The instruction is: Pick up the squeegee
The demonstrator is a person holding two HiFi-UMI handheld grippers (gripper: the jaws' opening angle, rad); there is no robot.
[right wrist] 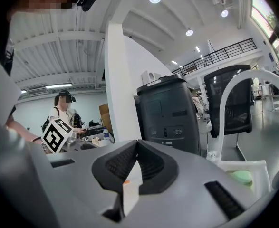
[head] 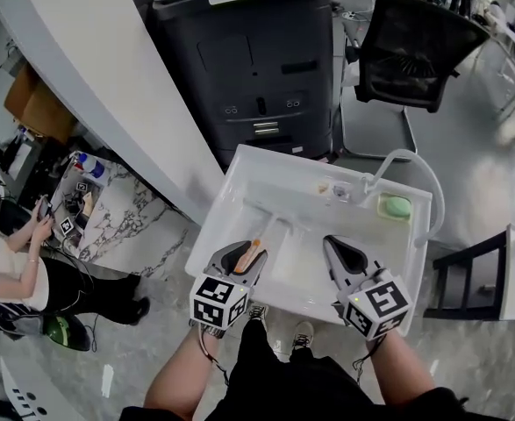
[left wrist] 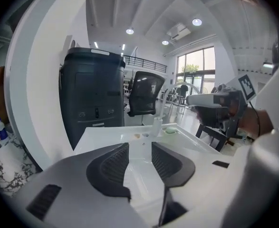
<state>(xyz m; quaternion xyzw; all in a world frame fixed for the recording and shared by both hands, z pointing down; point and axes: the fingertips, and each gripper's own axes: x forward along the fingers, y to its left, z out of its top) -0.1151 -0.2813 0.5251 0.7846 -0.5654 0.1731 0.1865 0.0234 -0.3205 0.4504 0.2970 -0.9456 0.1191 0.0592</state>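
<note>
In the glossy white moulded sink (head: 211,222), the orange-handled squeegee (head: 252,255) is being straddled by the parted left claw (head: 249,246), the right claw (head: 332,242) being held pinched together at 3 o'clock.

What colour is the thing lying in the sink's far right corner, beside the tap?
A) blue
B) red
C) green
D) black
C: a pale green pad lies in the far right corner of the sink, just right of the base of the tap.
</note>
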